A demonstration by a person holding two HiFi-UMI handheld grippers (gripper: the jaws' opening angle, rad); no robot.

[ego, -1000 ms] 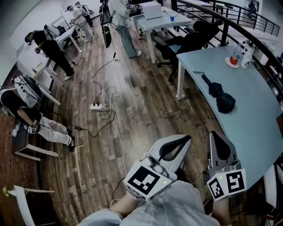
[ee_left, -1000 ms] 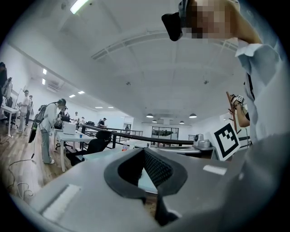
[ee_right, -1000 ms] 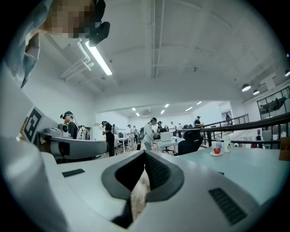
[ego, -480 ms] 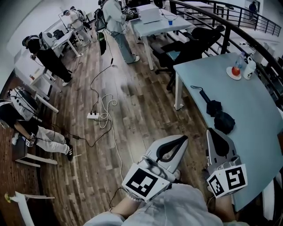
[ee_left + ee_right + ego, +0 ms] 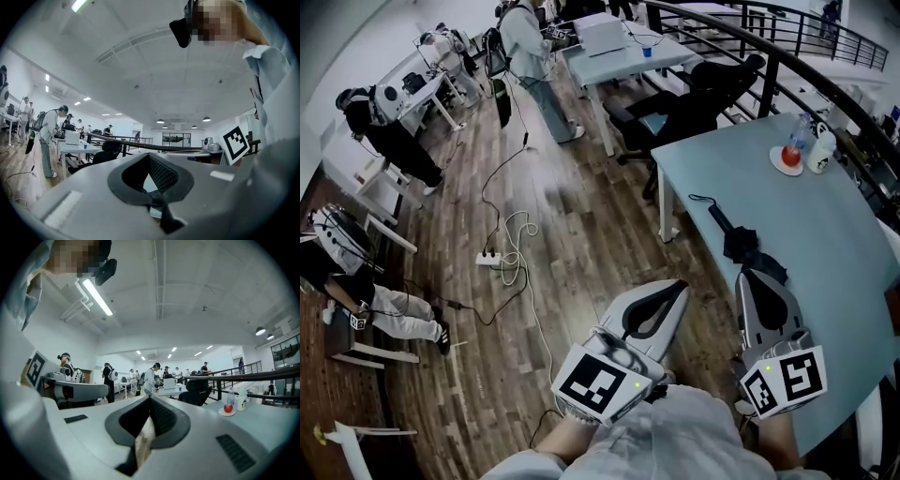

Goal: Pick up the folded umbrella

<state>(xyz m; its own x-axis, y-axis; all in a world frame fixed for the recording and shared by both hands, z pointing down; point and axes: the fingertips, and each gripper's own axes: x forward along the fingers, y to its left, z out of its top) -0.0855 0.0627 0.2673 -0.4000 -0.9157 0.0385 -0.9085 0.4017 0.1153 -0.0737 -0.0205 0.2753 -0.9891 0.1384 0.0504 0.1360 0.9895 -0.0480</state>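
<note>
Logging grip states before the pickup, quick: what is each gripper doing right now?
Left gripper: closed, nothing between its jaws.
Right gripper: closed, nothing between its jaws.

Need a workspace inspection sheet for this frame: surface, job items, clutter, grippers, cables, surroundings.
Surface: light blue table, on the person's right.
Job's things: folded black umbrella lying on the table, not held.
Clutter: plate with a red item, bottle and white cup at the table's far end.
Grippers: left gripper shut, empty, left of the table edge; right gripper shut, empty, at the umbrella's near end, contact not clear.
Cables: power strip with looped cables on the wood floor.
Surroundings: black office chairs, railing, people at desks.
</note>
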